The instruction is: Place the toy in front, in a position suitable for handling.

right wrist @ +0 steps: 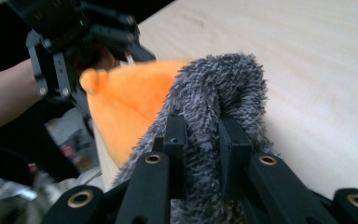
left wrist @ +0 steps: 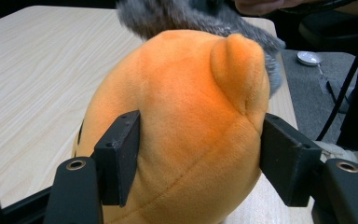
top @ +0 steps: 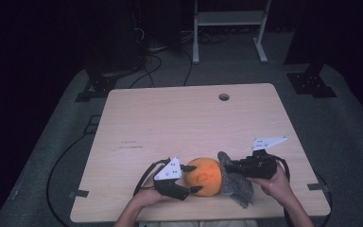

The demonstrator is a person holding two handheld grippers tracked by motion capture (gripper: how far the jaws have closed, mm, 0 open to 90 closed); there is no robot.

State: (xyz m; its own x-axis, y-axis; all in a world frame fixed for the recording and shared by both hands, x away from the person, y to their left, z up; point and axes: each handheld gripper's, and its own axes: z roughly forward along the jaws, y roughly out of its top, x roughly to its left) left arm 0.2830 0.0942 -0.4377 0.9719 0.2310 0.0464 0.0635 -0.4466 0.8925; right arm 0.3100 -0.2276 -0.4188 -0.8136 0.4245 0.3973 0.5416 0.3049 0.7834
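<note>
Left gripper (left wrist: 198, 156) fingers (left wrist: 119, 156) clamp orange plush head (left wrist: 186, 121) from both sides, pads pressed into fabric; left gripper view shows small rounded ear (left wrist: 237, 70) and seam. Right gripper (right wrist: 203, 140) fingers (right wrist: 175, 140) pinch fold of grey fuzzy fabric (right wrist: 214, 88); right gripper view shows the fold standing up between the pads. High view: plush (top: 204, 176) near front edge of worktop (top: 179, 118), its face upward, long axis running left-right, grey part (top: 236, 187) trailing toward front right corner. Round hole (top: 224, 97) near back edge, well apart. Cables on floor.
</note>
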